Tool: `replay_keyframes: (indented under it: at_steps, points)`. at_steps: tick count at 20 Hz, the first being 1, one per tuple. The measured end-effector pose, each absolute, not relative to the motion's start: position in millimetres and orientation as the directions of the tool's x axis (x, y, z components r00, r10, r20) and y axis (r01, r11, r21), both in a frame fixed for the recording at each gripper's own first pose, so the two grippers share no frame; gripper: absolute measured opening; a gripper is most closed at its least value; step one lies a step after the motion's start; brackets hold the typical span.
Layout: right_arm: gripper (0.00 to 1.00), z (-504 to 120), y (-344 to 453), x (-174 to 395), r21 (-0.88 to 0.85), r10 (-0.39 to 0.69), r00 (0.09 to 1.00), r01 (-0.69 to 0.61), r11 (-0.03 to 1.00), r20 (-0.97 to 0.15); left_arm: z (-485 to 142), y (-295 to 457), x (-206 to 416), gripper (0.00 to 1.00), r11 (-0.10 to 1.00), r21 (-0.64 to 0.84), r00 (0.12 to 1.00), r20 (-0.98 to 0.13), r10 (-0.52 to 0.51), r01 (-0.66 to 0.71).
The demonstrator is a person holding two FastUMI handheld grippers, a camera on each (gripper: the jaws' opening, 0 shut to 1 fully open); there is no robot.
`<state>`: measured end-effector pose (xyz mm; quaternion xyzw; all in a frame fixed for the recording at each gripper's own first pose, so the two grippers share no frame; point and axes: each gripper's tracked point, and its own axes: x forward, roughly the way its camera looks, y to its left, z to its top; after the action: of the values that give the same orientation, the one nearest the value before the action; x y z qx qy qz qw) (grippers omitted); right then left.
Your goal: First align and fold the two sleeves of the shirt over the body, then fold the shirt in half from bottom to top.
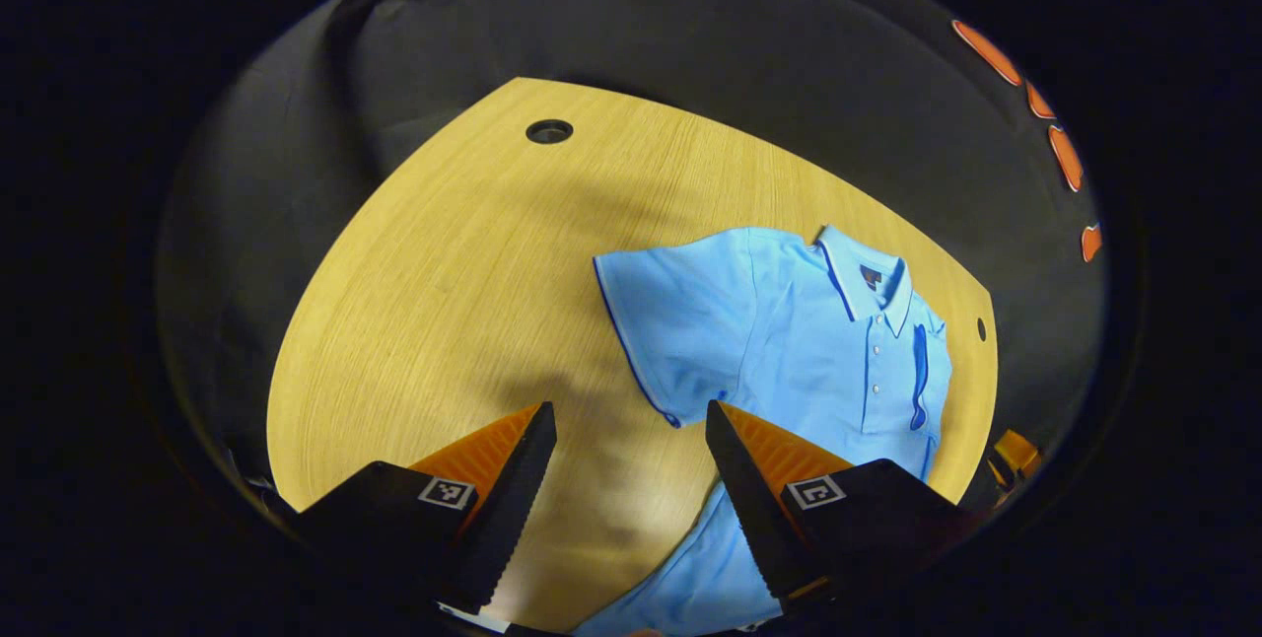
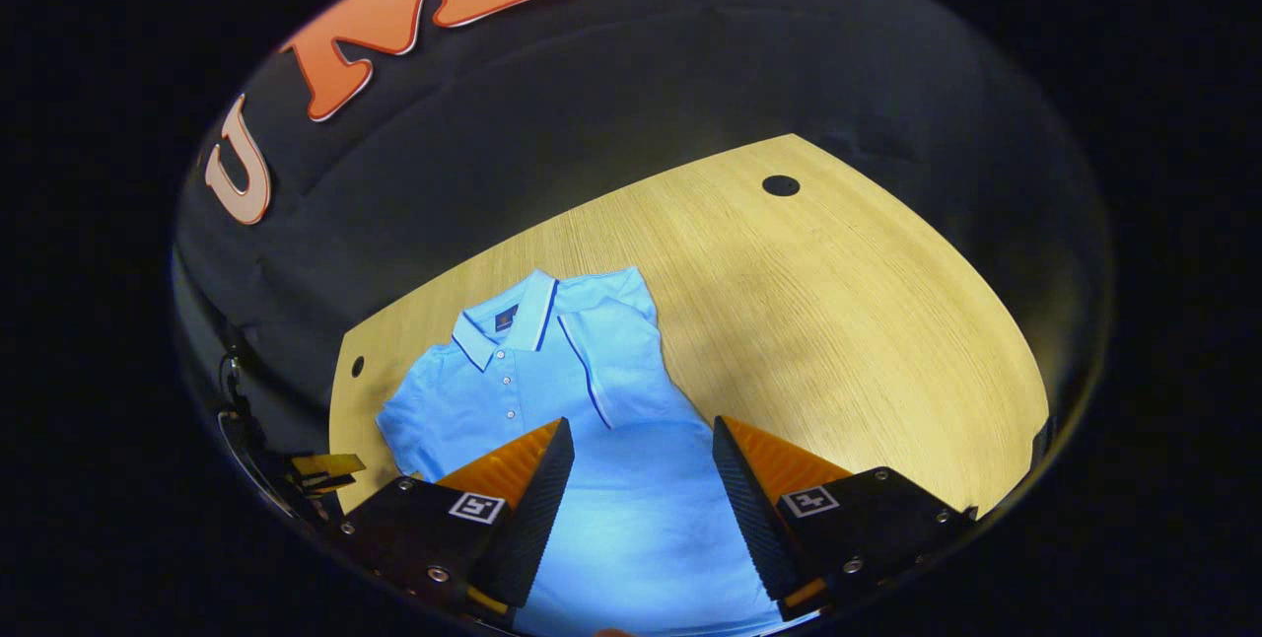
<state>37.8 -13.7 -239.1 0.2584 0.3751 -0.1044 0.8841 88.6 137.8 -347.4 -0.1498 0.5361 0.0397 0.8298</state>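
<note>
Left gripper view: the left gripper (image 1: 631,420) hangs over the wooden table (image 1: 444,302) with its jaws wide apart and nothing between them but bare wood; its right-hand finger overlaps the lower side of the light blue polo shirt (image 1: 789,341). Each finger housing carries a small square black-and-white marker, not readable as writing. The shirt lies flat, collar (image 1: 868,282) toward the far edge, one short sleeve (image 1: 661,321) spread out to the side, the other sleeve (image 1: 922,371) folded in over the chest beside the button placket. A small dark tag inside the collar is too tiny to read. A round dark hole (image 1: 549,131) sits in the table's far corner, and a smaller one (image 1: 981,328) near the shirt.

In the right gripper view, the right gripper (image 2: 641,435) is also spread open, poised above the shirt's body (image 2: 631,499). The hem is cut off at the bottom. An orange object (image 2: 325,467) past the table's edge is unclear.
</note>
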Motion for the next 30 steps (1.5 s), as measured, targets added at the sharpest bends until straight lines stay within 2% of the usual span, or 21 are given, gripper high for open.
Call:
replay_keyframes:
  at_steps: [7, 10, 13, 15, 18, 21, 22, 23, 25, 26, 30]
  points:
    - [0.87, -226, -27, 6, 0.376, -0.085, 0.786, 0.384, 0.844, -0.612, -381, 135, 132, 0.99, 0.934, -0.193, 0.342, -0.936, -0.083, -0.3]
    - [0.86, -201, -41, -7, 0.355, -0.131, 0.845, 0.353, 0.866, -0.519, -394, 136, 143, 0.99, 0.93, -0.173, 0.302, -0.95, -0.072, -0.323]
    - [0.86, -188, -52, -25, 0.311, -0.176, 0.866, 0.348, 0.885, -0.469, -406, 134, 147, 0.96, 0.924, -0.144, 0.249, -0.967, -0.056, -0.353]
    - [0.86, -183, -58, -36, 0.278, -0.199, 0.868, 0.35, 0.894, -0.454, -411, 138, 145, 0.88, 0.929, -0.117, 0.218, -0.975, -0.04, -0.35]
    - [0.87, -180, -62, -50, 0.24, -0.219, 0.865, 0.354, 0.904, -0.451, -418, 139, 148, 0.87, 0.937, -0.068, 0.184, -0.983, -0.004, -0.343]
    - [0.86, -179, -65, -61, 0.215, -0.235, 0.861, 0.36, 0.908, -0.451, -418, 136, 153, 0.59, 0.943, -0.038, 0.18, -0.983, 0.023, -0.332]
    - [0.86, -178, -66, -63, 0.214, -0.237, 0.861, 0.361, 0.908, -0.45, -418, 136, 151, 0.53, 0.944, -0.03, 0.181, -0.983, 0.031, -0.327]
    - [0.86, -179, -66, -66, 0.213, -0.242, 0.859, 0.367, 0.906, -0.452, -410, 131, 153, 0.53, 0.936, -0.057, 0.192, -0.981, 0.012, -0.346]
    - [0.86, -180, -67, -71, 0.218, -0.243, 0.856, 0.372, 0.902, -0.456, -416, 128, 159, 0.2, 0.934, -0.049, 0.195, -0.981, 0.022, -0.355]
    - [0.86, -179, -69, -72, 0.216, -0.248, 0.856, 0.375, 0.901, -0.454, -420, 126, 157, 0.17, 0.937, -0.047, 0.184, -0.983, 0.019, -0.346]
    - [0.86, -181, -71, -78, 0.208, -0.262, 0.849, 0.389, 0.897, -0.459, -406, 115, 167, 0.11, 0.949, -0.118, 0.245, -0.969, -0.044, -0.294]
